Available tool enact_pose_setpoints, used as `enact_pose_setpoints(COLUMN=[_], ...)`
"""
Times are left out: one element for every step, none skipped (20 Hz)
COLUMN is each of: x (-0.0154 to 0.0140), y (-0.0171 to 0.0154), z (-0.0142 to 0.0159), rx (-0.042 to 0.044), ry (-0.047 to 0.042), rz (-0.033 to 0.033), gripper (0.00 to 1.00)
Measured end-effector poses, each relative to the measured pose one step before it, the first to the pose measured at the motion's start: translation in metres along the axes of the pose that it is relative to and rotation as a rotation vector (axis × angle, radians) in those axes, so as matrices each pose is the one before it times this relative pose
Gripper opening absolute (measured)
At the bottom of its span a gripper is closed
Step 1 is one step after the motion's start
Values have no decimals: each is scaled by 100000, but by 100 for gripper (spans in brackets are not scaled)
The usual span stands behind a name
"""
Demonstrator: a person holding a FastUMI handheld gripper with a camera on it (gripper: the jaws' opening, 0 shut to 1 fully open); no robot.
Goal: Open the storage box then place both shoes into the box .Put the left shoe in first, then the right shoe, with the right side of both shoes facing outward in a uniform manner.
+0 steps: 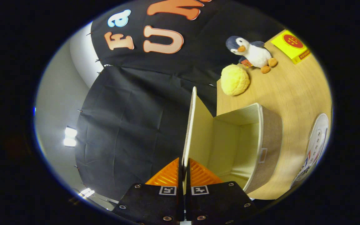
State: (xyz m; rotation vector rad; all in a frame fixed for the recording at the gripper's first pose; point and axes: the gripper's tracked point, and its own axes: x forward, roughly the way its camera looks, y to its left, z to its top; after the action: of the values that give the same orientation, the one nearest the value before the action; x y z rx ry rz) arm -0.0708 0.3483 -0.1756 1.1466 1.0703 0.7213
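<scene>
So in the gripper view the gripper (184,170) is pinched nearly closed on the lid (190,125) of the storage box (255,147), both fingers pressing on the thin panel from either side; the lid stands up edge-on, swung well away from the opening, and the box is empty inside; looks to me like the opening step is basically at its end. The whole view is rolled over sideways, so I'd guess the hand holding the tool is twisted about a quarter turn, fingers pointing along the lid toward the booth wall. The box sits near the front edge of the worktop (292,93); one white shoe (314,150) lies just beyond the box's far side, close to the worktop's edge; can't tell which shoe it is. A yellow ball (234,79) and a plush penguin (252,53) sit toward the back edge, a yellow packet (291,45) further along. Next move probably: let go of the lid so it stays open, then go for the left shoe.
</scene>
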Motion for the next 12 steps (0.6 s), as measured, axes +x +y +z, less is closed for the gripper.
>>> enact_pose_setpoints(x=[648, 718, 639, 557, 862, 632, 670, 789, 914, 885, 972, 918], y=[581, 732, 653, 723, 508, 601, 323, 657, 528, 514, 397, 348], z=[182, 117, 2, -72, 147, -124, -206, -57, 9, -237, -52, -190], rx=[-1259, -337, -248, -390, -938, -668, -214, 454, 624, 821, 838, 393], ry=[115, -271, 427, 299, 100, 481, 280, -1, 223, 499, 313, 576], rz=[-82, 499, -32, 547, 272, 848, 628, 987, 979, 865, 745, 411], gripper=[3, 4, 4, 4, 4, 4, 4, 4, 4, 4, 4, 4])
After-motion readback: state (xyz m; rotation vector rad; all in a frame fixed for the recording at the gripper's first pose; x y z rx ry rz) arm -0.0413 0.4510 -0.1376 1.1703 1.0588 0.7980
